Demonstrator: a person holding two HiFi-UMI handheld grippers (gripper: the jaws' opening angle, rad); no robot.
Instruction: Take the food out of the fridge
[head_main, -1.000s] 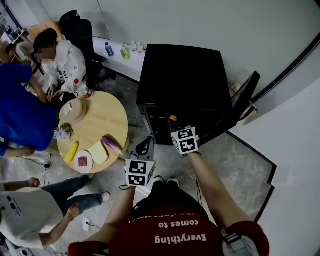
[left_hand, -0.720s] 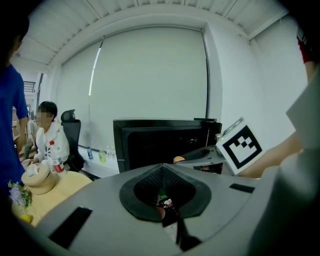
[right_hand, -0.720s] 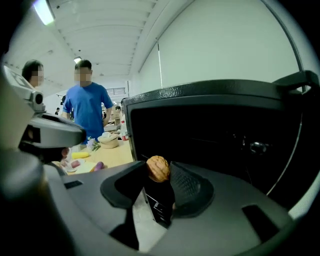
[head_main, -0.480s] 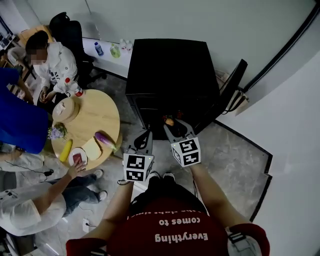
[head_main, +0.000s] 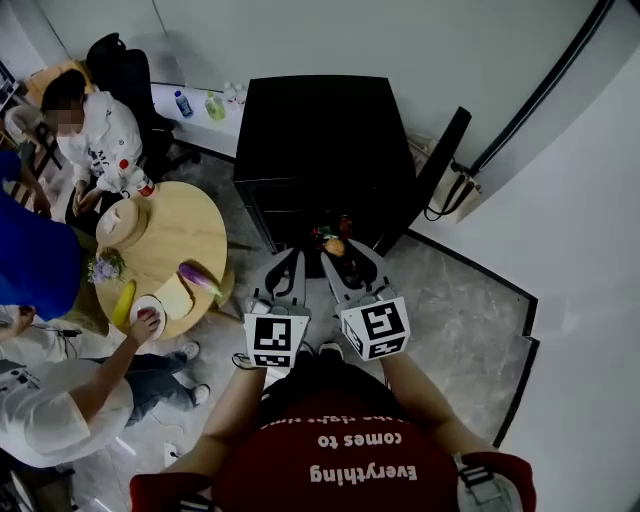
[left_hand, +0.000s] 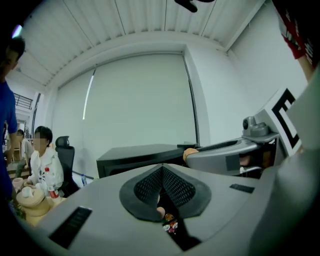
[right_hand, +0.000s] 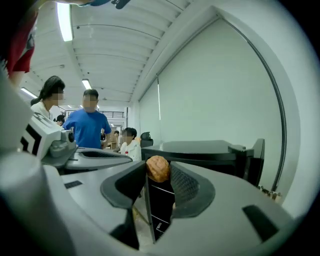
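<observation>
Outside the open fridge (head_main: 318, 130), the right gripper (right_hand: 159, 176) pinches a round brown food piece (right_hand: 158, 168) at its tips; the left gripper (left_hand: 162, 184) is closed, empty. Likely next: carry it left to the table (head_main: 195, 228).

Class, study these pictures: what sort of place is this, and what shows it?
Probably an office or lab room, not a home kitchen: black fridge by a bare wall, office chair, strip lights overhead.

one fridge (head_main: 310, 130), one round table (head_main: 190, 235), two grippers (head_main: 285, 265) (head_main: 347, 254)
</observation>
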